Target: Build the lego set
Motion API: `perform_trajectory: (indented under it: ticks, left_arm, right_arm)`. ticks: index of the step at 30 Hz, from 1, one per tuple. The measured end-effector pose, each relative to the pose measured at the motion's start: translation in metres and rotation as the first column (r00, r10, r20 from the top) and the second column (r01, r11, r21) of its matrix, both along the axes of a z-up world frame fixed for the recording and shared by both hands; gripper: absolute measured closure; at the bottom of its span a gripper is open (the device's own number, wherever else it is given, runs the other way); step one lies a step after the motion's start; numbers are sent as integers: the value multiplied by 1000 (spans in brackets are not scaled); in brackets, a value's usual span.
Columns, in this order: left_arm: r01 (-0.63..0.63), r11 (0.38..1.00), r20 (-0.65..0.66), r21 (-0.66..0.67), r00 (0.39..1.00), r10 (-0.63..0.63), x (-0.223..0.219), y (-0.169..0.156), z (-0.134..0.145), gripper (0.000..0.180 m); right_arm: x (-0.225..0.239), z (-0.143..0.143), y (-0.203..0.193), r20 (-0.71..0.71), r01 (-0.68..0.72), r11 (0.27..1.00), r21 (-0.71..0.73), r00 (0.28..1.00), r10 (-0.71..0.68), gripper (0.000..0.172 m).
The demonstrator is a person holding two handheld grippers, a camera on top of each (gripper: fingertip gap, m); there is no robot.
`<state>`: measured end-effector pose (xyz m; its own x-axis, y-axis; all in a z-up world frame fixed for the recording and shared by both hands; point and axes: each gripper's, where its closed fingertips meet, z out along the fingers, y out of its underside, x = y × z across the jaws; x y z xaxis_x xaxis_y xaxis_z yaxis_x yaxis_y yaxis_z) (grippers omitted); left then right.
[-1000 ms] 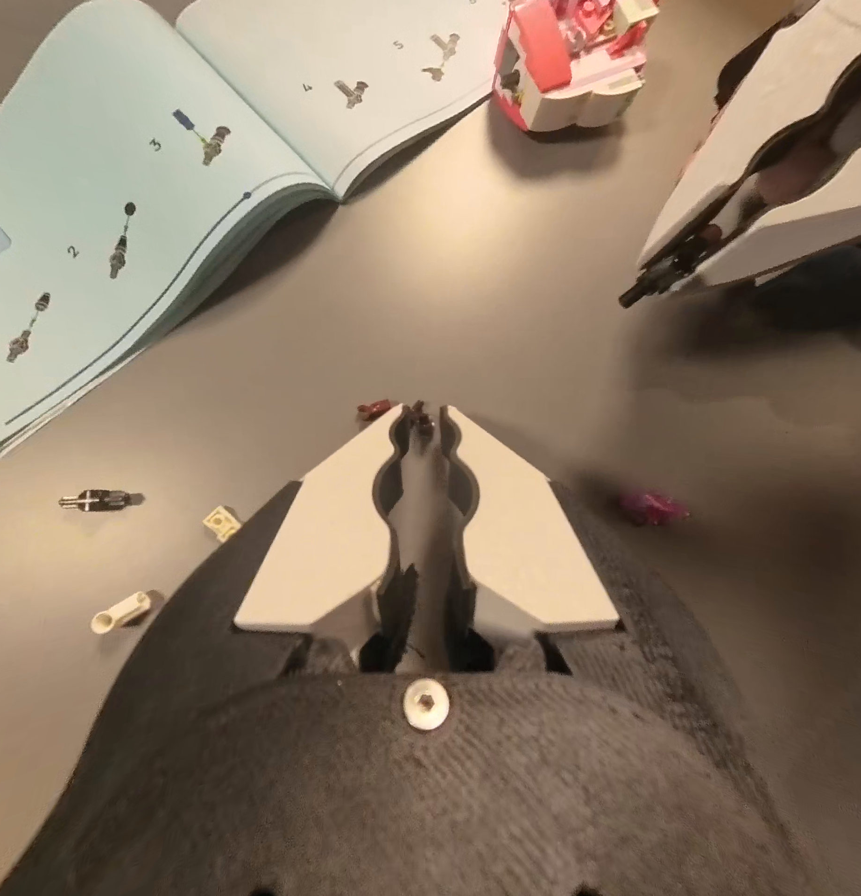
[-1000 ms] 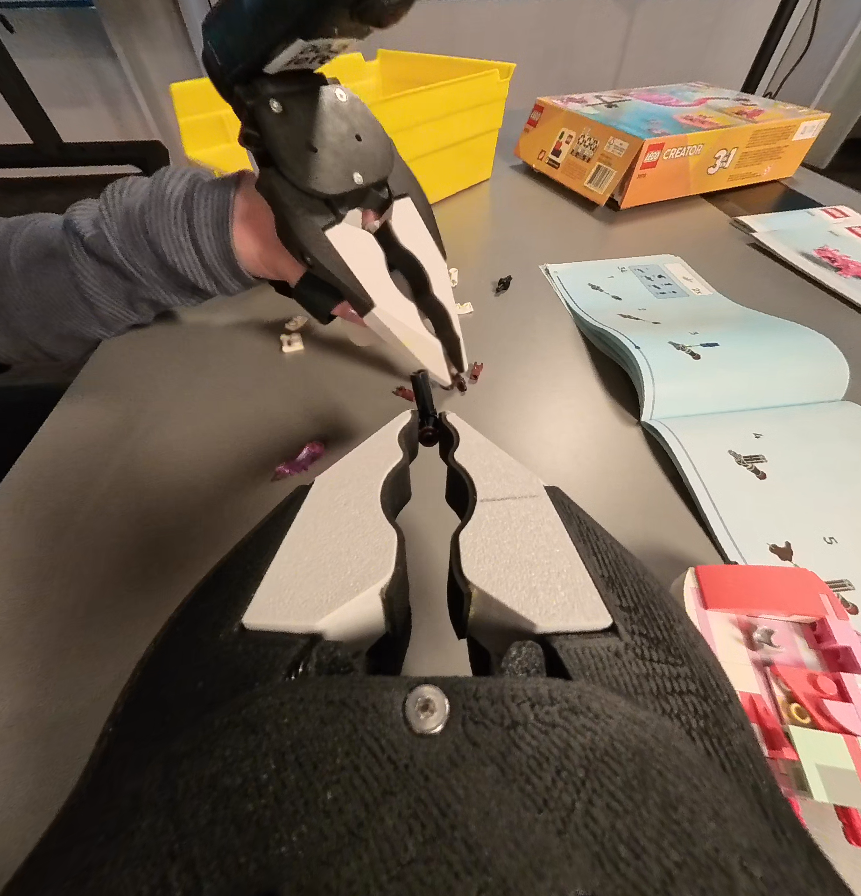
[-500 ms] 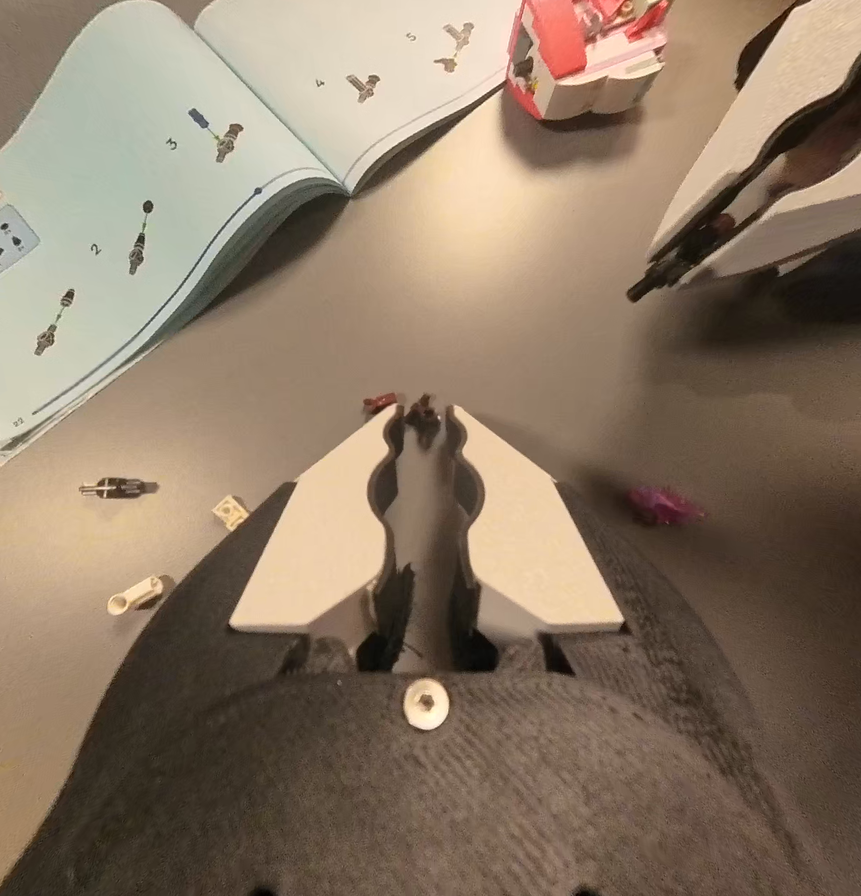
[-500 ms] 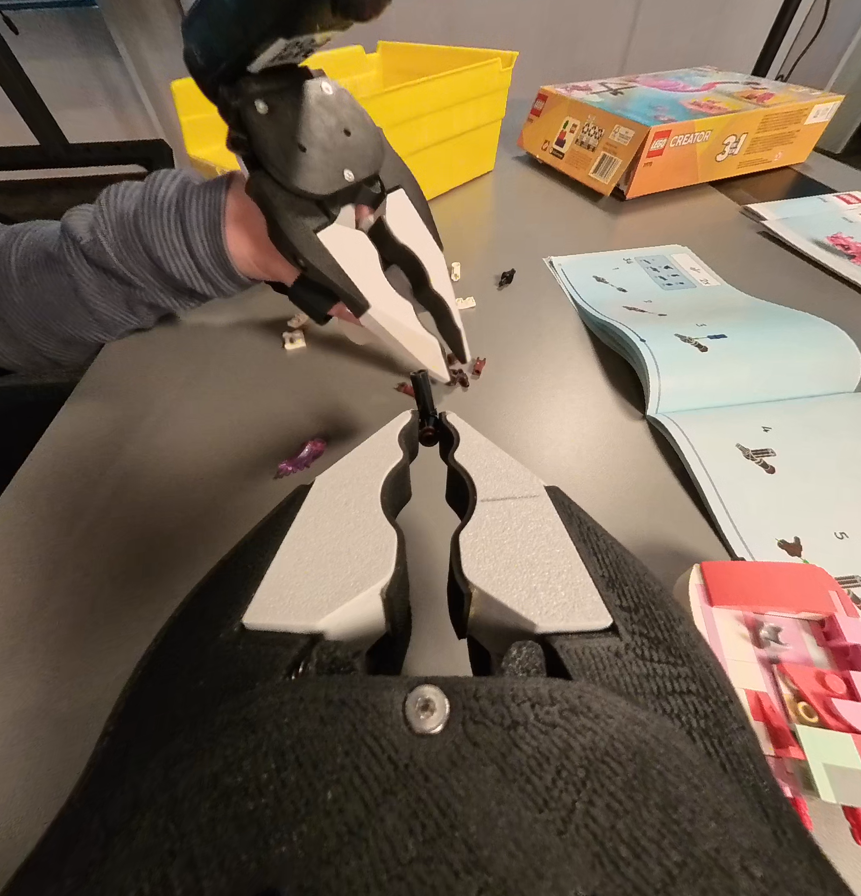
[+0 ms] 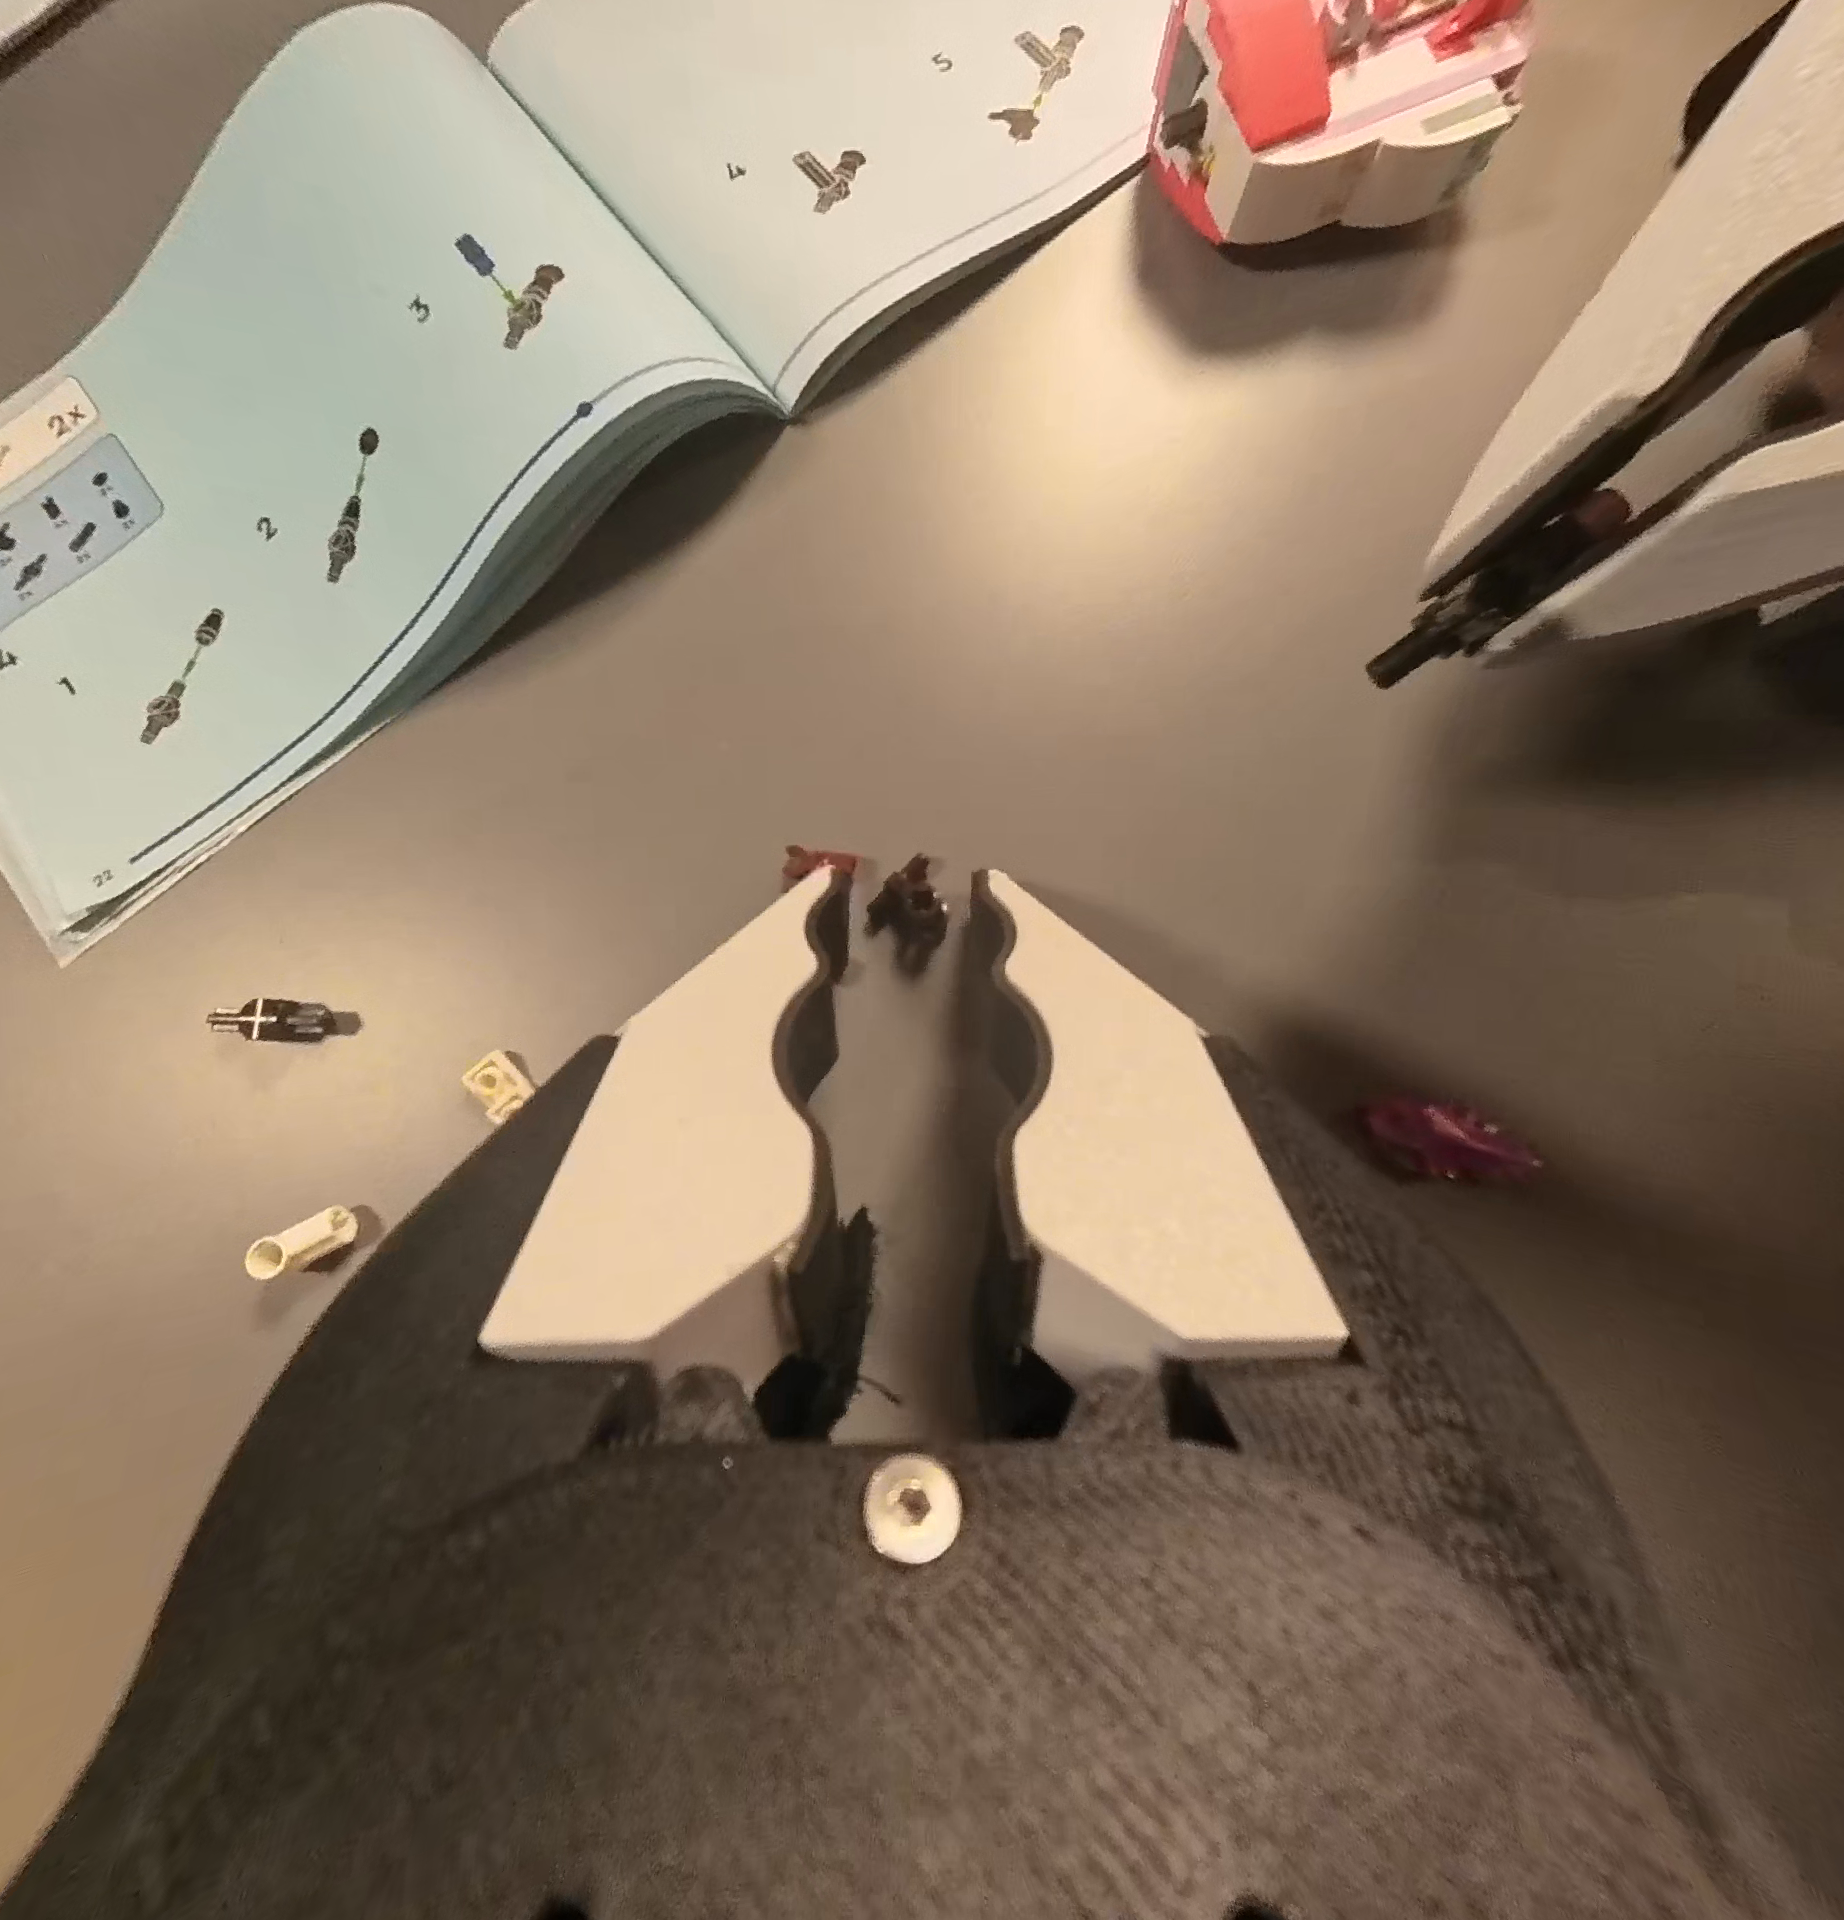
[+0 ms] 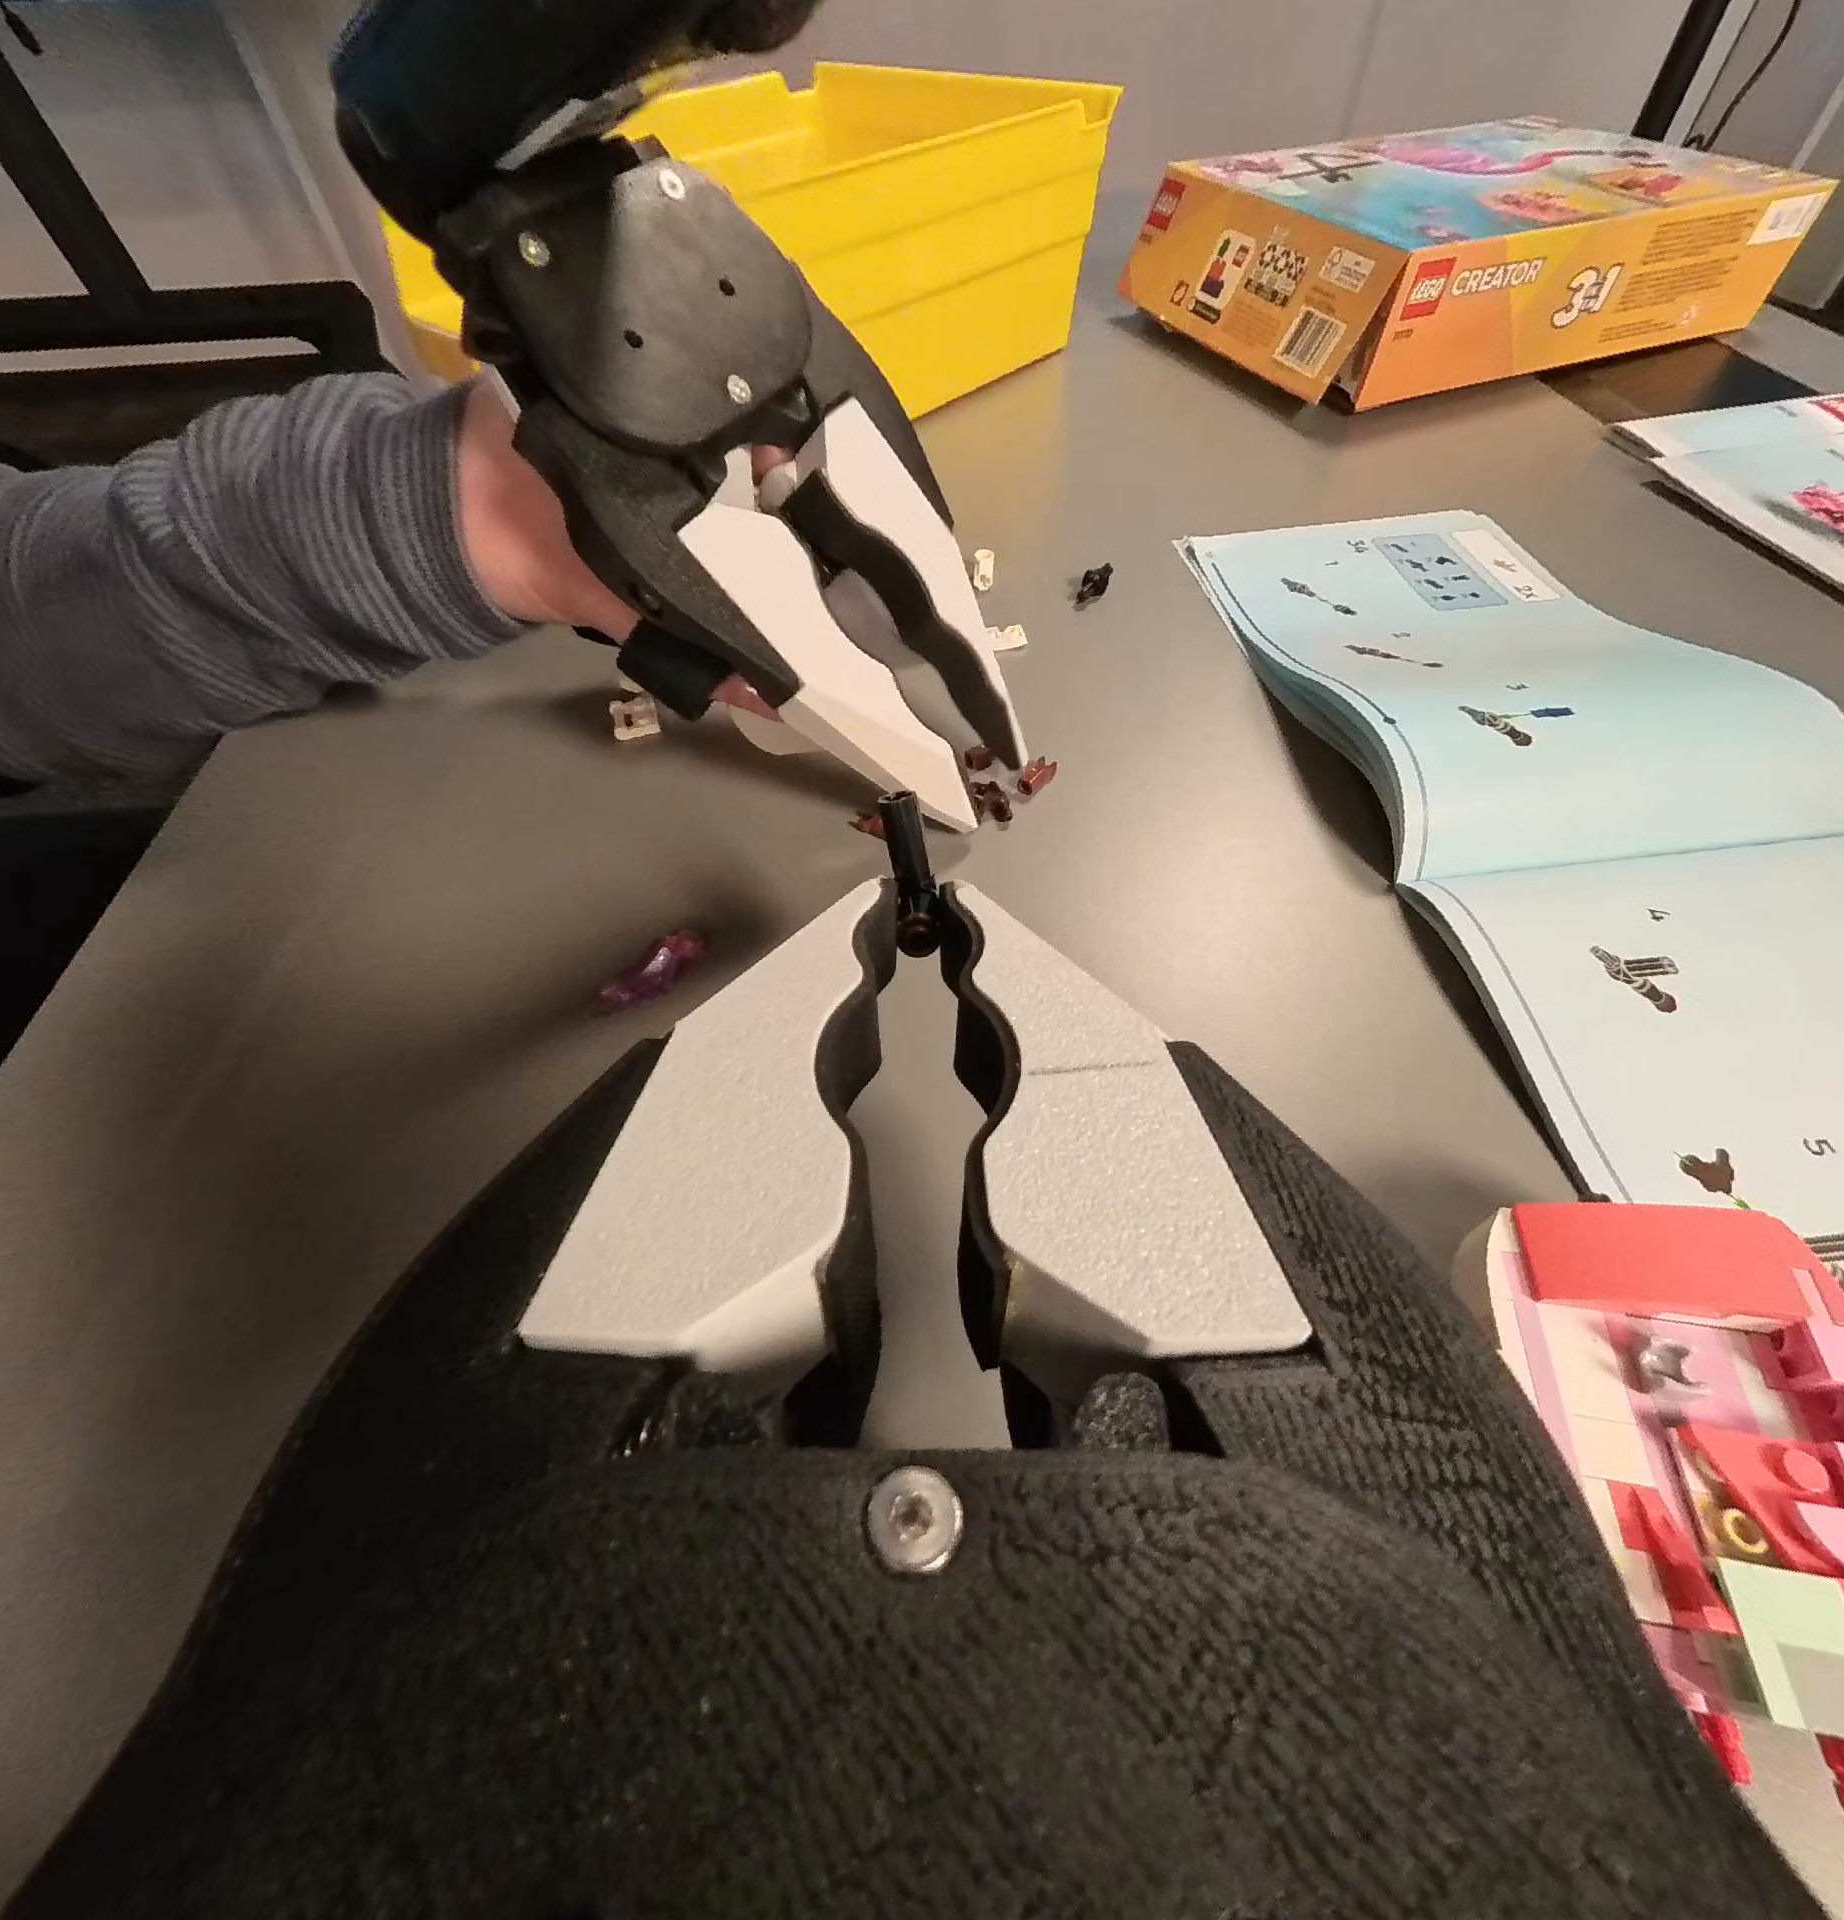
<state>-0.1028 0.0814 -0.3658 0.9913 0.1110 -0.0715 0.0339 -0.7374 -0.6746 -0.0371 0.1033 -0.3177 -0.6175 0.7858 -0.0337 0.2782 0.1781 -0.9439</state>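
1. Black pin (image 6: pixel 910 871), a slim rod-shaped building-toy piece, is clamped at the tips of the right gripper (image 6: pixel 915 906); both fingers (image 6: pixel 1011 997) press on its lower end and its free end juts forward above the grey surface (image 6: pixel 398 914).
2. Holding so short a piece by its end probably calls for a steady squeeze and a level wrist, or it may pivot between the pads.
3. Just past the pin, the left gripper (image 5: pixel 905 883) points down at the surface with its fingers (image 5: pixel 731 1039) parted and gripping nothing.
4. A small dark brown piece (image 5: pixel 907 906) lies on the surface between those parted tips, clear of both; a red-brown clip (image 5: pixel 820 860) lies at the left tip.
5. Centring the tips on the dark piece alone, with the clip outside them, seems the careful approach.
6. To the sides lie a purple piece (image 5: pixel 1443 1141), a cream tube (image 5: pixel 300 1238), a cream plate (image 5: pixel 496 1081) and another black pin (image 5: pixel 274 1020).
7. Farther off are an open instruction booklet (image 6: pixel 1583 790) and a pink and red brick model (image 6: pixel 1707 1455).
8. Farthest back stand a yellow bin (image 6: pixel 928 208) and an orange toy box (image 6: pixel 1469 249).
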Motion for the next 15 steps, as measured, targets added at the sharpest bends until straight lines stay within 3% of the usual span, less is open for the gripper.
perform_trajectory:
  ticks: [15]
  left_arm:
    - [-39,999,-41,32,998,40,-13,-10,6,152]
  right_arm:
    - [1,-1,0,10,-7,1000,-4,1000,7,166]
